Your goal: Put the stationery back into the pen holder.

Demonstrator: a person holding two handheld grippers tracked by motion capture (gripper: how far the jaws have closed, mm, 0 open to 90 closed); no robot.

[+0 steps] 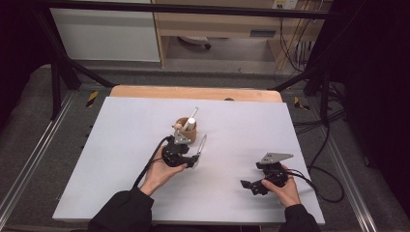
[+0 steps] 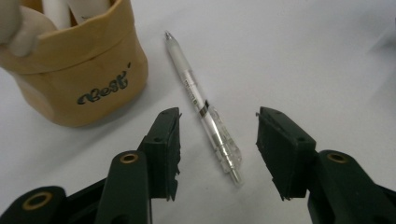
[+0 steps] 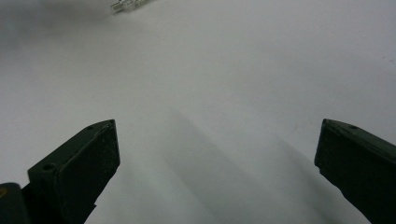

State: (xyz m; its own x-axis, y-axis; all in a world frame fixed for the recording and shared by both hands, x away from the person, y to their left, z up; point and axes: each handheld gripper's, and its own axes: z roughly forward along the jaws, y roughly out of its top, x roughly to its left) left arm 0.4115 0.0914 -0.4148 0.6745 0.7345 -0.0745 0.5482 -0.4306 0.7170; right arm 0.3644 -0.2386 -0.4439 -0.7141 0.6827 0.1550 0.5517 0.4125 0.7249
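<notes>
The left tool point(image 2: 218, 116) hangs over a clear pen point(image 2: 204, 108) that lies flat on the white worktop point(image 2: 299, 51). The pen's rear half sits between the two black jaws, which stand apart and clear of it on both sides; its tip runs ahead, beyond the jaw ends. Ahead and to the left of this tool stands a tan paper cup point(image 2: 79, 70), just beside the pen. The right tool point(image 3: 217, 135) rests well apart, jaws wide over bare worktop.
</notes>
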